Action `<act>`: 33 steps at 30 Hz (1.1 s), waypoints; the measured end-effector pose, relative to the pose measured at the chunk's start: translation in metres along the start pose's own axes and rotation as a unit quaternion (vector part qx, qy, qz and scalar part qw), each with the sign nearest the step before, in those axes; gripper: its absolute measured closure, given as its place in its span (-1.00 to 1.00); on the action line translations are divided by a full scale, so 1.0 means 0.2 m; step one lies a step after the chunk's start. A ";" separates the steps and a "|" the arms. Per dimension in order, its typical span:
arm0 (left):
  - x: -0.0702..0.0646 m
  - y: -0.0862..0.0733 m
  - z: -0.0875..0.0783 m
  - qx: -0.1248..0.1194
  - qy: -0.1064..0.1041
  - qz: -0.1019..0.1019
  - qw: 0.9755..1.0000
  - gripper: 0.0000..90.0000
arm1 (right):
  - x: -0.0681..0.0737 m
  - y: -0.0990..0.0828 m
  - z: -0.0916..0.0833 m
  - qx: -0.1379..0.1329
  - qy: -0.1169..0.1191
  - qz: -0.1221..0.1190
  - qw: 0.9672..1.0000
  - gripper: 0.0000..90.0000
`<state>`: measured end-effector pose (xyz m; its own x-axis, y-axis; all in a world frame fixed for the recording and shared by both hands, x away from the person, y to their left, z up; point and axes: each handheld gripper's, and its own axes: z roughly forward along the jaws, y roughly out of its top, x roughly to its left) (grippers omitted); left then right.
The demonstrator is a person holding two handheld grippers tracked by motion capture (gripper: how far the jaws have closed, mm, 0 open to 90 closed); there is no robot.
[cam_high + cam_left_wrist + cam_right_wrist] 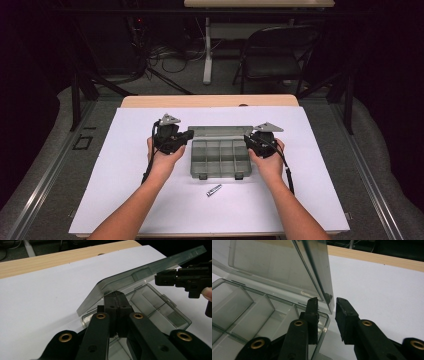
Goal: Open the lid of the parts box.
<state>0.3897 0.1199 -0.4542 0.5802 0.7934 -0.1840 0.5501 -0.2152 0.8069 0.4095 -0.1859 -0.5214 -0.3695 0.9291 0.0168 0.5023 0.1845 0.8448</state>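
The box (220,159) and its raised lid (140,275) look like smoky, see-through plastic, smooth and glossy. Each hand-held gripper, left (117,305) and right (326,305), is matt black plastic with brass-coloured rivets. The table (210,100) shows pale wood grain at its far edge, under a matt white sheet (125,150), smooth like paper. The small battery (214,190) gleams like metal.

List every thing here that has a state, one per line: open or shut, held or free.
Compartment box: open, compartments look empty.
Lid: raised, tilted.
Left gripper: shut, at the lid's corner.
Right gripper: open, jaws either side of the lid's edge.
Battery: lying free on the sheet.
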 end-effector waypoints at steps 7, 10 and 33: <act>0.00 0.00 0.00 -0.001 -0.001 0.001 1.000 0.98 | 0.00 -0.01 0.01 -0.006 -0.001 0.006 1.000 0.67; -0.01 0.00 0.00 0.001 -0.001 0.003 1.000 0.97 | 0.00 -0.01 0.01 -0.009 -0.004 0.004 1.000 0.74; -0.01 -0.07 0.03 0.039 -0.024 0.000 0.999 0.38 | 0.00 -0.02 0.01 -0.011 -0.014 0.008 1.000 0.88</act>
<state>0.3843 0.1175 -0.4685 0.6083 0.7649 -0.2121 0.5940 -0.2615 0.7608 0.4082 -0.1857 -0.5252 -0.3388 0.9407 0.0162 0.4911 0.1622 0.8558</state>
